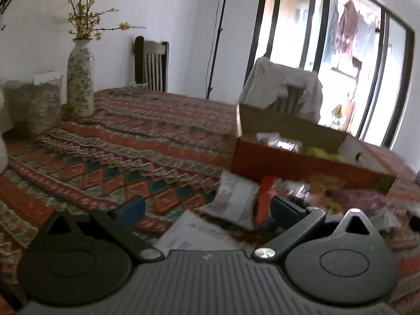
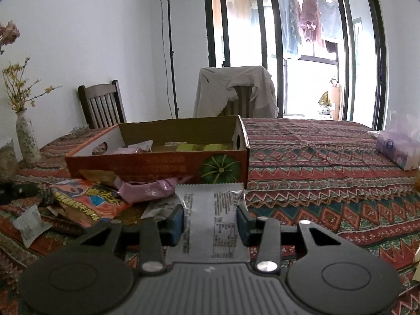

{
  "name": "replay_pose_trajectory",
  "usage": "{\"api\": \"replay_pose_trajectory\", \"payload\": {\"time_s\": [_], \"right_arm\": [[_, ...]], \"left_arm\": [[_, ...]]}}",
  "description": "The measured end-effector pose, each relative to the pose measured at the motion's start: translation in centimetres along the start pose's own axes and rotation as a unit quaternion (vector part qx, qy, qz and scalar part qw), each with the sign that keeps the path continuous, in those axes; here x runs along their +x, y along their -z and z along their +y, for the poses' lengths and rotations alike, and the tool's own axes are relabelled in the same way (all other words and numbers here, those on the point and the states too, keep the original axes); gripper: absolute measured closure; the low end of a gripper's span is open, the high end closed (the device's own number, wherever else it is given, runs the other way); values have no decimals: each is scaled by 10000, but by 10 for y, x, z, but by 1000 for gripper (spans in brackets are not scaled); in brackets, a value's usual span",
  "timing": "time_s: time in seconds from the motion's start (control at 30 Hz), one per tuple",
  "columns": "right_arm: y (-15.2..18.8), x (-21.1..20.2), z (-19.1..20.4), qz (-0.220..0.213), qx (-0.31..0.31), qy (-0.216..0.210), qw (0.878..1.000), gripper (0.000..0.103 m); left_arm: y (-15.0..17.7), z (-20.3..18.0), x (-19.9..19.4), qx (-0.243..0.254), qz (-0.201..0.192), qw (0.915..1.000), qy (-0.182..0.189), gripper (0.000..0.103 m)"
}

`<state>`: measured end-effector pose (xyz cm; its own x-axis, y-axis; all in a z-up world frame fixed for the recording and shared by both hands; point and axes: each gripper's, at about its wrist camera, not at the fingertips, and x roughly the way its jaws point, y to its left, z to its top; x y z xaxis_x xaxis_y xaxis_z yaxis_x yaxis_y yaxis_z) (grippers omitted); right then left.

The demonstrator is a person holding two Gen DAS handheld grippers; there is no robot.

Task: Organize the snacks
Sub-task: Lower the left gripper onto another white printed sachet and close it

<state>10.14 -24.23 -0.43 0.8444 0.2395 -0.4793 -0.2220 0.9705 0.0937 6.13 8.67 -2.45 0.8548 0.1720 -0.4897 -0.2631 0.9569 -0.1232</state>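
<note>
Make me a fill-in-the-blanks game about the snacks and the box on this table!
The right tongs are shut on a silvery ____. 
The cardboard box has a green ____ printed on its front. 
A pink wrapper lies ____ the box, on the tablecloth. 
The left tongs hold ____.

Missing words: packet; pumpkin; outside; nothing

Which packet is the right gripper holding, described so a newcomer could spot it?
Find the orange box with a green pumpkin on its front, on the patterned tablecloth. Just before its pumpkin corner, the right gripper pinches a silver packet. Unlike the pink wrapper and orange bag beside it, it shows black small print.
</note>
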Motion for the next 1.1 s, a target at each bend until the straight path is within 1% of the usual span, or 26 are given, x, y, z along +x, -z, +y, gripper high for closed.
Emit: {"api": "replay_pose_trajectory", "payload": {"time_s": [0.1, 0.2, 0.27, 0.33, 0.43, 0.6, 0.87, 0.9, 0.97, 1.03, 1.1], "right_arm": [[1, 0, -2, -3, 40, -10, 10000, 62], [1, 0, -3, -11, 65, -19, 10000, 62], [2, -1, -3, -14, 74, -32, 10000, 62], [2, -1, -3, -11, 78, -44, 10000, 62], [2, -2, -4, -14, 89, -47, 9999, 62], [2, -3, -6, -21, 122, -41, 9999, 62], [3, -5, -2, -19, 94, -110, 9999, 62], [3, -5, -2, -21, 97, -105, 9999, 62], [3, -5, -3, -30, 110, -94, 9999, 62], [3, -6, -3, -36, 119, -84, 9999, 62], [3, -7, -3, -41, 117, -99, 9999, 62]], "left_arm": [[6, 3, 3, 292, 309, 9991, -63, 0], [13, 3, 8, 558, 562, 9969, 11, 0], [17, 0, 12, 700, 654, 9954, 57, 0], [18, -4, 19, 866, 794, 9930, 120, 0], [18, -9, 32, 1053, 1060, 9887, 93, 0], [15, -6, 39, 1058, 1182, 9869, 307, 0], [13, -6, 39, 1163, 1226, 9847, 422, 0], [14, -6, 38, 1165, 1207, 9849, 426, 2], [15, -6, 33, 1171, 1152, 9854, 451, 8], [17, -6, 26, 1142, 1103, 9863, 436, 19], [19, -5, 22, 1121, 1048, 9872, 443, 22]]}}
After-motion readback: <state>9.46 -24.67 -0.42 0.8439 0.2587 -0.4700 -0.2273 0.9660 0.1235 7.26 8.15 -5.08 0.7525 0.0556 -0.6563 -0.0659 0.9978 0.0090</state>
